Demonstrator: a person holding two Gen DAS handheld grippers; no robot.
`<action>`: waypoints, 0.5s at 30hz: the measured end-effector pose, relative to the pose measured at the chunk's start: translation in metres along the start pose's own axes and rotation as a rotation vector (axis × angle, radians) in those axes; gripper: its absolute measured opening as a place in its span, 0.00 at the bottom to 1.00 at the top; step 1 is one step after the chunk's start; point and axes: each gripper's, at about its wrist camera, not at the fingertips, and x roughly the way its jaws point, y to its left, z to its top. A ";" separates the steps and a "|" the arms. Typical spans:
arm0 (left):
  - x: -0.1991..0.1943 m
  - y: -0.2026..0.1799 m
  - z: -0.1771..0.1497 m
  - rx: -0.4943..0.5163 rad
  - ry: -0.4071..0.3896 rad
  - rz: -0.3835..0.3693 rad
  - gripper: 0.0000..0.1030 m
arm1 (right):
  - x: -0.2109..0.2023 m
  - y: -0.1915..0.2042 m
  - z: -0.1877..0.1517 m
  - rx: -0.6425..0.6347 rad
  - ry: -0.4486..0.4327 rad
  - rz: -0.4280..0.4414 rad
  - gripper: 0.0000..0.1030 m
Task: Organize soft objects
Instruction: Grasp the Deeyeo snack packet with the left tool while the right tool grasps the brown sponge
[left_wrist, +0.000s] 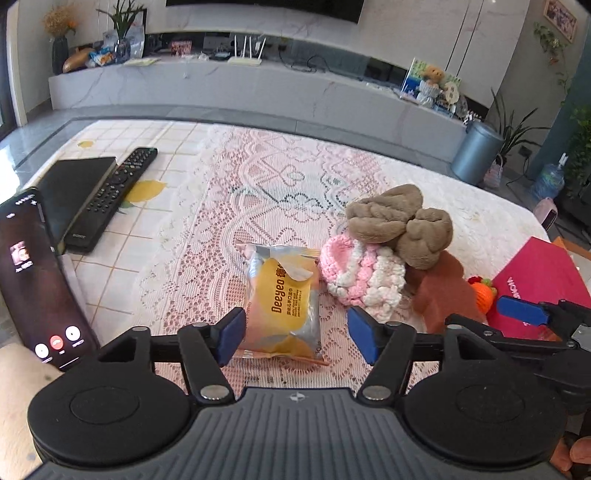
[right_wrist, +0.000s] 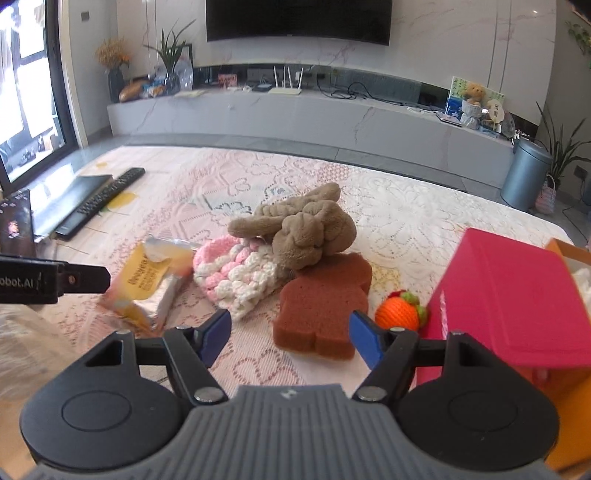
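A yellow and silver wipes pack (left_wrist: 286, 301) lies on the lace cloth, its near end between the open jaws of my left gripper (left_wrist: 295, 338). Beside it are a pink-and-white crocheted piece (left_wrist: 360, 278), a tan plush toy (left_wrist: 402, 223), a brown toast-shaped sponge (right_wrist: 323, 304) and an orange crocheted fruit (right_wrist: 400, 312). My right gripper (right_wrist: 290, 338) is open, its jaws either side of the sponge's near edge. The wipes pack also shows in the right wrist view (right_wrist: 149, 282).
A red box (right_wrist: 513, 299) stands at the right with an orange box (right_wrist: 570, 406) behind it. A phone (left_wrist: 37, 277), a black book (left_wrist: 72, 195) and a TV remote (left_wrist: 112, 197) lie at the left. The table's lace cloth (left_wrist: 236, 184) stretches beyond.
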 end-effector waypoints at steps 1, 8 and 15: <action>0.005 -0.001 0.002 0.002 0.011 0.005 0.75 | 0.006 -0.001 0.001 0.001 0.007 -0.011 0.73; 0.041 -0.010 0.009 0.062 0.096 0.078 0.76 | 0.036 -0.010 0.005 0.021 0.023 -0.043 0.85; 0.055 -0.003 0.010 0.027 0.124 0.089 0.77 | 0.061 -0.022 0.001 0.084 0.067 -0.032 0.86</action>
